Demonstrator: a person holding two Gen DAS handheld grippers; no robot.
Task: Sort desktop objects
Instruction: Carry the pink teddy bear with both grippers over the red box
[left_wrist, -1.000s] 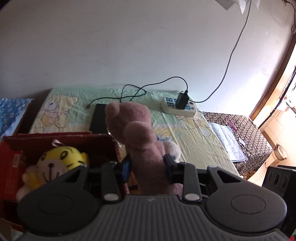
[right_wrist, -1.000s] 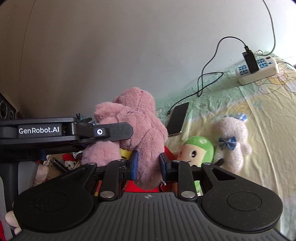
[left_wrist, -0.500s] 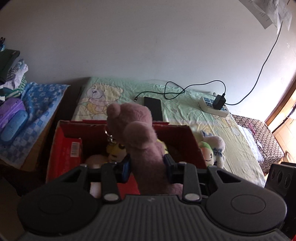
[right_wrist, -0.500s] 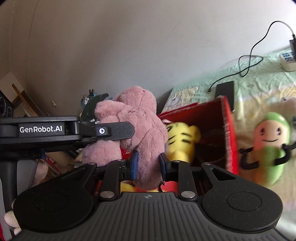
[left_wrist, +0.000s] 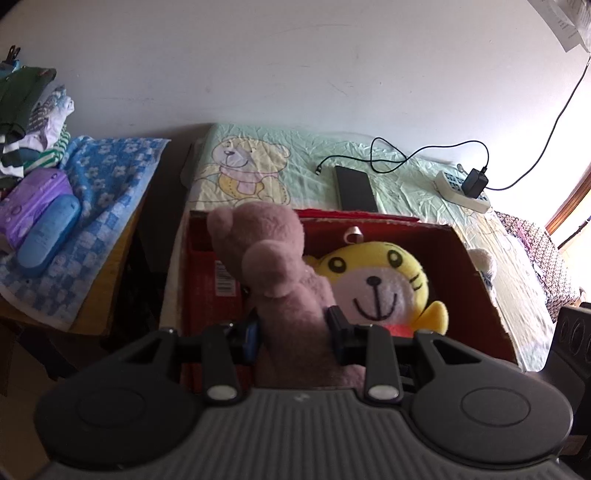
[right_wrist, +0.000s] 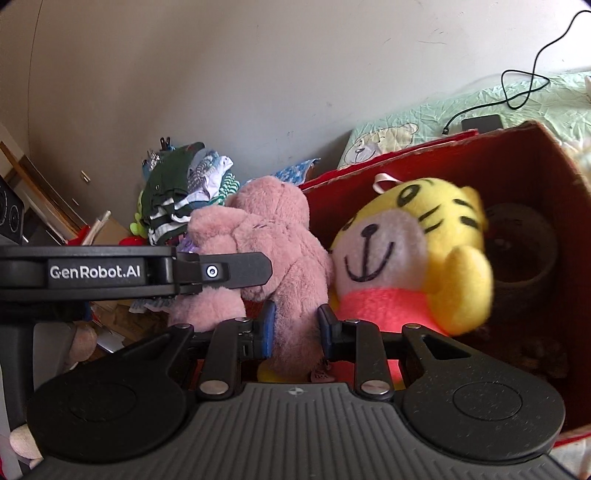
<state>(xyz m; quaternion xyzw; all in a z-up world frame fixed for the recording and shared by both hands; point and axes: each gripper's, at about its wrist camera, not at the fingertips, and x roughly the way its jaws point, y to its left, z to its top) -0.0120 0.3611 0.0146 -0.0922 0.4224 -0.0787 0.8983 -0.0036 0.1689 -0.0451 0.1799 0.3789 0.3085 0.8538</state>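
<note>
Both grippers hold one pink plush bear (left_wrist: 273, 266) over the left end of a red cardboard box (left_wrist: 476, 280). My left gripper (left_wrist: 293, 330) is shut on one of the bear's limbs. My right gripper (right_wrist: 295, 325) is shut on another limb of the bear (right_wrist: 273, 236), and the left gripper's finger (right_wrist: 236, 271) reaches across the bear in the right wrist view. A yellow tiger plush (left_wrist: 373, 288) lies inside the box (right_wrist: 524, 155), right of the bear; it also shows in the right wrist view (right_wrist: 413, 254).
A black phone (left_wrist: 354, 188), a charging cable (left_wrist: 402, 158) and a white power strip (left_wrist: 461, 188) lie on the green bear-print sheet (left_wrist: 258, 166) behind the box. A side table with blue checked cloth (left_wrist: 96, 206), a blue case and stacked clothes (right_wrist: 184, 192) stands left. A dark round pot (right_wrist: 524, 251) is in the box.
Both grippers carried the pink bear left and down over the red box. The box and the yellow tiger now sit close under the bear; the green-capped plush has left the right wrist view.
</note>
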